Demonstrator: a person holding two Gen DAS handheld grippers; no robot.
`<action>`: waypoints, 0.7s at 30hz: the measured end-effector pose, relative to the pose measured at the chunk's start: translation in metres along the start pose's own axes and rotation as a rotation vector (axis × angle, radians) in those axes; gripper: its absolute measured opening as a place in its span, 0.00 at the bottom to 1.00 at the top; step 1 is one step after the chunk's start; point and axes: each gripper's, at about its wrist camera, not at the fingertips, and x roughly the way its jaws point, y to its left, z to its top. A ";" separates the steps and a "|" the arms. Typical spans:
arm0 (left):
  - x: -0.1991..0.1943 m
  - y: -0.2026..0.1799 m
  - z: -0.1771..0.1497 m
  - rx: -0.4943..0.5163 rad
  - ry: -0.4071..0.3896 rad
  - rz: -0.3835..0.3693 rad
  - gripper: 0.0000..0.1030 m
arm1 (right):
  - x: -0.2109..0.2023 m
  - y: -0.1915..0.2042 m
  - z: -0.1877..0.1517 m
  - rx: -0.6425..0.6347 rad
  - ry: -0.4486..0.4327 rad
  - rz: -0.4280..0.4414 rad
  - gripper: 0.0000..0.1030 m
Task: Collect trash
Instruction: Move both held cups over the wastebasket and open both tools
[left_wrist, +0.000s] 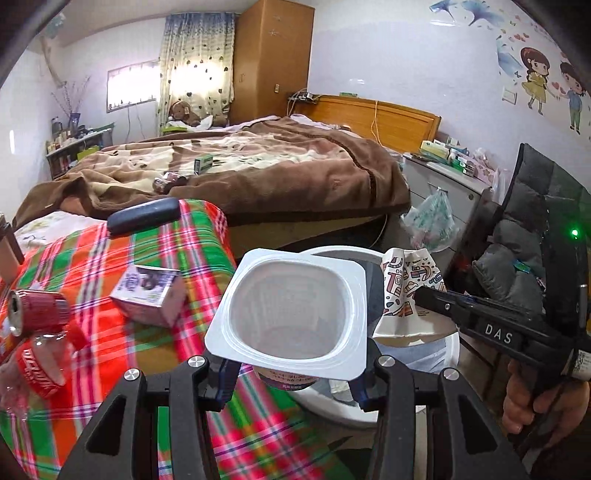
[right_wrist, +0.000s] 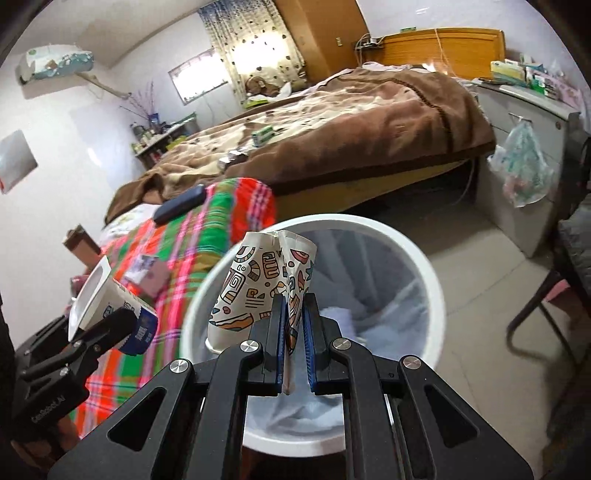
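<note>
My left gripper (left_wrist: 291, 373) is shut on an empty white yogurt cup (left_wrist: 291, 306), held at the near-left rim of the white trash bin (left_wrist: 452, 354). It also shows in the right wrist view (right_wrist: 107, 310). My right gripper (right_wrist: 294, 328) is shut on a crushed patterned paper cup (right_wrist: 258, 280), held over the bin's rim (right_wrist: 436, 295). The bin has a pale liner and some white trash inside. The paper cup also shows in the left wrist view (left_wrist: 406, 288).
On the plaid cloth (left_wrist: 122, 258) lie a red can (left_wrist: 37, 310), a crushed plastic bottle (left_wrist: 40, 365), a small purple carton (left_wrist: 151, 295) and a dark case (left_wrist: 144, 216). A bed with a brown blanket (left_wrist: 258, 166) stands behind. A chair (right_wrist: 554, 295) stands right of the bin.
</note>
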 end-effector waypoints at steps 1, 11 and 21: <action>0.003 -0.003 0.000 0.004 0.002 -0.001 0.47 | 0.001 -0.002 0.000 -0.003 0.001 -0.016 0.09; 0.031 -0.023 0.001 0.034 0.039 -0.031 0.47 | 0.007 -0.024 -0.001 -0.028 0.012 -0.121 0.09; 0.035 -0.024 0.001 0.017 0.048 -0.054 0.62 | 0.010 -0.034 -0.006 0.020 0.047 -0.134 0.16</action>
